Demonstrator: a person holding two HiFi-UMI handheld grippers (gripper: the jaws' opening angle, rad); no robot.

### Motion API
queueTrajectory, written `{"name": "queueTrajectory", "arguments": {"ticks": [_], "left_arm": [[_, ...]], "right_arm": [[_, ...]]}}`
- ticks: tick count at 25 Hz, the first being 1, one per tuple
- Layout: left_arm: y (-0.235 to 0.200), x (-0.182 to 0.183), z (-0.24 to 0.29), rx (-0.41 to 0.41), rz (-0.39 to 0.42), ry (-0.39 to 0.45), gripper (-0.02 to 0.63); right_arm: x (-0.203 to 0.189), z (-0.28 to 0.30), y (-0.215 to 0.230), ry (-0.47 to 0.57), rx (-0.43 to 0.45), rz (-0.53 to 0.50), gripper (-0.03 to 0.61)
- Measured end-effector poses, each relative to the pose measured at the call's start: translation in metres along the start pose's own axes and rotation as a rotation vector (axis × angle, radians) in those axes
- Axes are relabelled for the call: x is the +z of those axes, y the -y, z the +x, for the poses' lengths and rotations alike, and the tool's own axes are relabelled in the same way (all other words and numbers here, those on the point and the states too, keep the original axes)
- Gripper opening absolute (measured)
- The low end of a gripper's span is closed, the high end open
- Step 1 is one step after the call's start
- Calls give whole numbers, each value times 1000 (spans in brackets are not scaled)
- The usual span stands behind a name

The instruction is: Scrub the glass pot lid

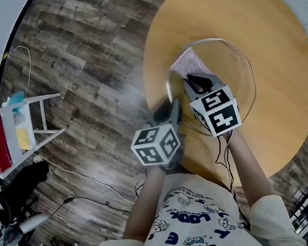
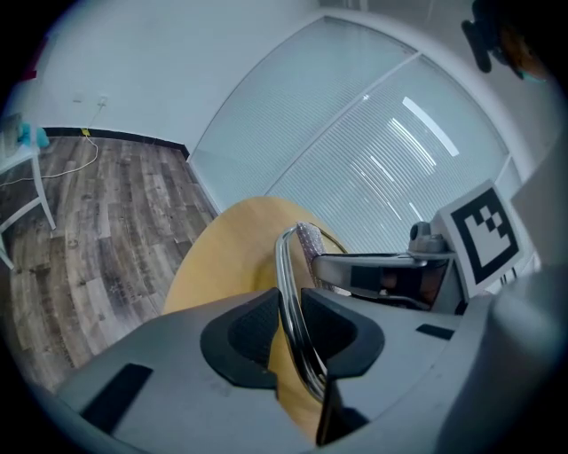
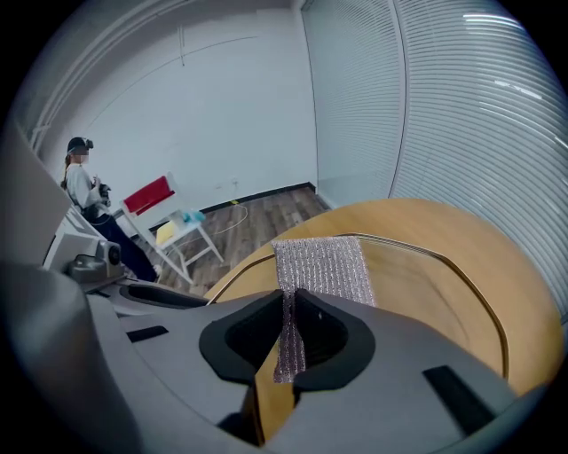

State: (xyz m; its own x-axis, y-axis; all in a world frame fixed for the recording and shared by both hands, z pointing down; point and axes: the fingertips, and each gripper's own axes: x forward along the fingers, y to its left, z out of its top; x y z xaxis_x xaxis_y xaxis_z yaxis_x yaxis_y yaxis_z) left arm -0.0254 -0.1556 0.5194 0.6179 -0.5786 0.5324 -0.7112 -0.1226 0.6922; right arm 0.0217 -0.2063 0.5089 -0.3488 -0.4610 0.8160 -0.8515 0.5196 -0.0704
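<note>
On the round wooden table (image 1: 269,28): glass pot lid (image 1: 231,62) with a metal rim, near the edge closest to the person; both grippers meet at its near-left rim.
Left gripper (image 2: 293,332): jaws narrow, clamped on the lid's metal rim, which runs edge-on between the pads.
Right gripper (image 3: 293,341): jaws almost together, pinching a silvery mesh scrubbing cloth (image 3: 319,266); the cloth's free end lies over the lid's rim.
Left gripper view only: the grip on the rim, with the right gripper just beside it.
Right gripper view only: the cloth's folded edge between the pads; a person (image 3: 82,186) standing by the far wall.
Head view only: the lid's whole outline.
Hard to make out: whether the lid lies flat or is tipped up cannot be told; the grippers' bodies cover its near side in the head view.
Surroundings: white rack with a red panel (image 1: 19,125), well apart on the plank floor (image 1: 89,37); cables (image 1: 88,181) on the floor; window blinds (image 3: 461,115).
</note>
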Motion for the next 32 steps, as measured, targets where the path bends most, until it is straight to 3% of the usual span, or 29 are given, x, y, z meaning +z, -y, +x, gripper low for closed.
{"name": "queueTrajectory", "arguments": {"ticks": [32], "left_arm": [[0,-1,-3,26,9,7,84]], "right_arm": [[-28,-23,90,-29,-213,164,55]]}}
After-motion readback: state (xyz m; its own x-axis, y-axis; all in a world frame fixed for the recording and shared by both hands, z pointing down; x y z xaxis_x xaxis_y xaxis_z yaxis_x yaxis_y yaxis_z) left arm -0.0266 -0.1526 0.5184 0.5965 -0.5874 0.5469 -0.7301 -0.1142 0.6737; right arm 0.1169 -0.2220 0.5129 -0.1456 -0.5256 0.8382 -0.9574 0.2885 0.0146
